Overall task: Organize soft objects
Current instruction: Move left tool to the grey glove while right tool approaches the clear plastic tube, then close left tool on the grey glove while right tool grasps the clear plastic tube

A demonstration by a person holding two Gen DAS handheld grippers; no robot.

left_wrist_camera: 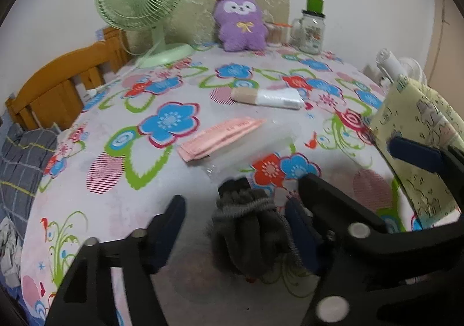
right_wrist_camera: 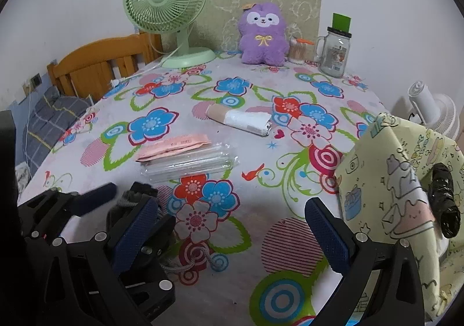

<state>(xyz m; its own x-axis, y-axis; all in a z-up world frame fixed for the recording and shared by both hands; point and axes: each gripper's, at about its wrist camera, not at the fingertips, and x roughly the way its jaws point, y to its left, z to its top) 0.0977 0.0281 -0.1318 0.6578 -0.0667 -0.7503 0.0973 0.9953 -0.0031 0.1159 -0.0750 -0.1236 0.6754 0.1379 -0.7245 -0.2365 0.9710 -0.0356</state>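
Two claws low over tabletop (right_wrist_camera: 237, 105) | your left claw (left_wrist_camera: 240, 224) half-closed around grey knitted bundle (left_wrist_camera: 249, 227), right pad touching, left pad clear | bundle's long axis along fingers | your right claw (right_wrist_camera: 235, 227) wide, empty, bundle just left of it.

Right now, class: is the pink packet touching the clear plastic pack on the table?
Touching: the right wrist view shows the pink packet lying partly on top of the clear plastic pack.
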